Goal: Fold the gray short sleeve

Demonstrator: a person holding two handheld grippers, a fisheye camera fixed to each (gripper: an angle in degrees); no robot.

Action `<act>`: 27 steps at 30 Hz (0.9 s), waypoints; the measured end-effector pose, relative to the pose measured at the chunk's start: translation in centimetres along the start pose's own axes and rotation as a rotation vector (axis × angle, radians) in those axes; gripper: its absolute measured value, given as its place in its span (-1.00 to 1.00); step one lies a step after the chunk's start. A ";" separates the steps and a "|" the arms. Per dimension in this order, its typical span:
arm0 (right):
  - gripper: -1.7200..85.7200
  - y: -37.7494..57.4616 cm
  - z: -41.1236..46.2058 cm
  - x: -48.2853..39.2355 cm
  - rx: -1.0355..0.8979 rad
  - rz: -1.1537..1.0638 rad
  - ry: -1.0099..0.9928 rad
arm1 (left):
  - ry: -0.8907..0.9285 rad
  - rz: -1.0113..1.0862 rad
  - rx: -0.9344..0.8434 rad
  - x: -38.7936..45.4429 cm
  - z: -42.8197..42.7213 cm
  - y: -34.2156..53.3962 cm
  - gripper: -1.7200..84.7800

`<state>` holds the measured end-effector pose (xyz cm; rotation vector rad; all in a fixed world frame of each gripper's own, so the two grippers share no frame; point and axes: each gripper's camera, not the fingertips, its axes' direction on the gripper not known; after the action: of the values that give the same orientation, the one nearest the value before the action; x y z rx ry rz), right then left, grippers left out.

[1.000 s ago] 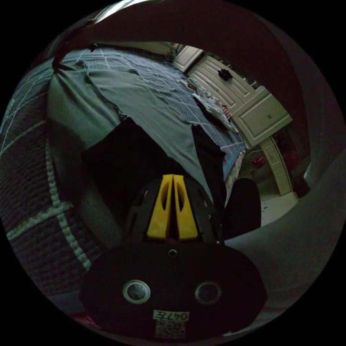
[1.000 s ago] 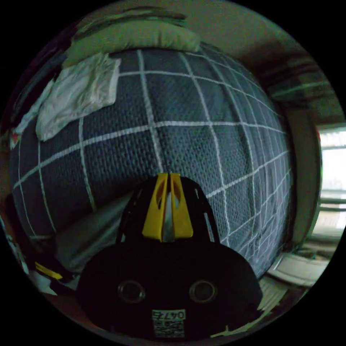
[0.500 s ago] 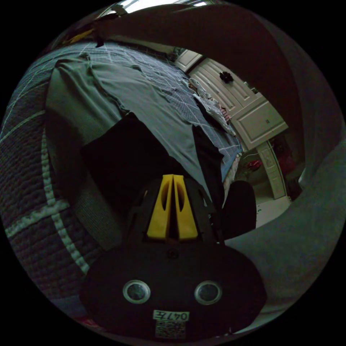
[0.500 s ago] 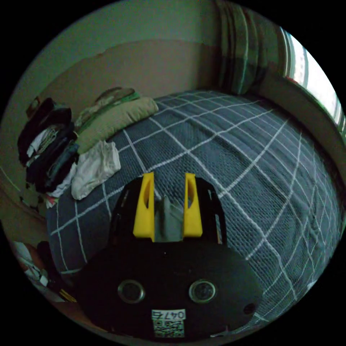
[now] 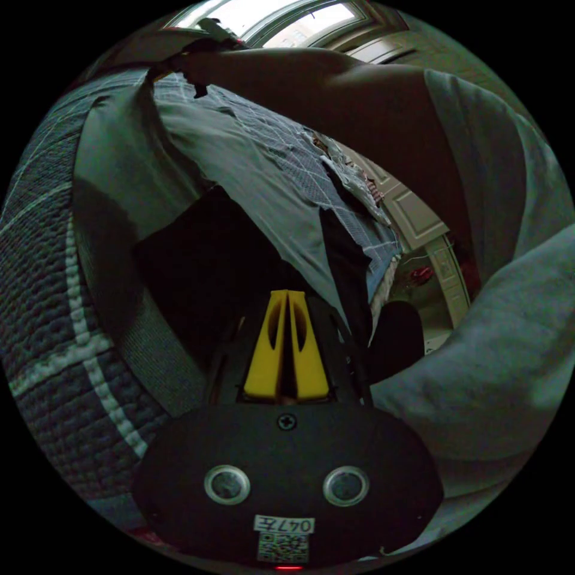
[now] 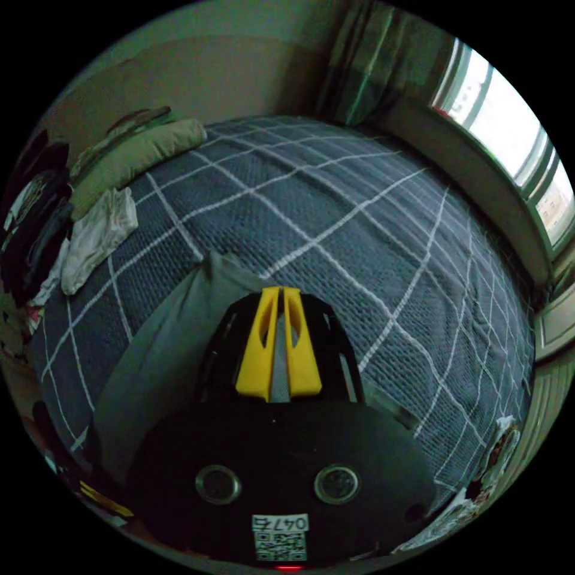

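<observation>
The gray short-sleeve shirt (image 5: 239, 150) lies spread over a blue checked bedspread (image 5: 48, 335) in the left gripper view, with dark patches on either side of its lower part. It narrows toward my left gripper (image 5: 287, 294), whose yellow jaws are pressed together at its near edge. In the right gripper view my right gripper (image 6: 277, 292) is shut with a strip of the gray shirt (image 6: 173, 341) between its jaws. A fold of that cloth rises off the bedspread (image 6: 359, 197) to the left of the jaws.
A person's arm (image 5: 335, 96) and gray sleeve (image 5: 497, 359) cross the left gripper view, with white cupboard doors (image 5: 419, 209) behind. A beige pillow (image 6: 132, 156), a white cloth (image 6: 96, 239), stacked dark clothes (image 6: 27, 221) and a window (image 6: 509, 138) border the bed.
My right gripper stood open around the gray cloth half a second ago and is shut on it now, and its view has swung. The left gripper stays shut; the arm reaches further across its view.
</observation>
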<state>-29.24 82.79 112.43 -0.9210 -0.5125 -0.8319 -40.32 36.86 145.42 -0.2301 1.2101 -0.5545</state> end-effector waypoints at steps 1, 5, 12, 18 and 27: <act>-0.95 1.1 -1.3 0.9 0.036 0.024 0.010 | 0.004 -0.003 0.000 0.1 0.3 -0.6 -0.98; -0.89 4.5 -1.5 3.2 -0.097 0.052 -0.028 | 0.002 -0.001 -0.003 0.6 1.5 -3.0 -0.98; -0.80 13.9 -9.6 6.9 0.023 0.196 -0.135 | 0.036 -0.012 -0.005 1.4 3.6 -7.2 -0.98; -0.91 31.3 -32.2 5.3 0.560 0.049 0.009 | 0.041 -0.037 -0.022 2.8 5.9 -11.6 -0.98; -0.86 64.9 -46.3 1.7 0.498 0.327 0.112 | -0.064 0.093 0.003 9.2 8.9 -19.2 -0.96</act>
<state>26.02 64.69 57.94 -0.4758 -0.4285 -0.4245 -35.25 14.78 149.73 -0.1865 1.1515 -0.4650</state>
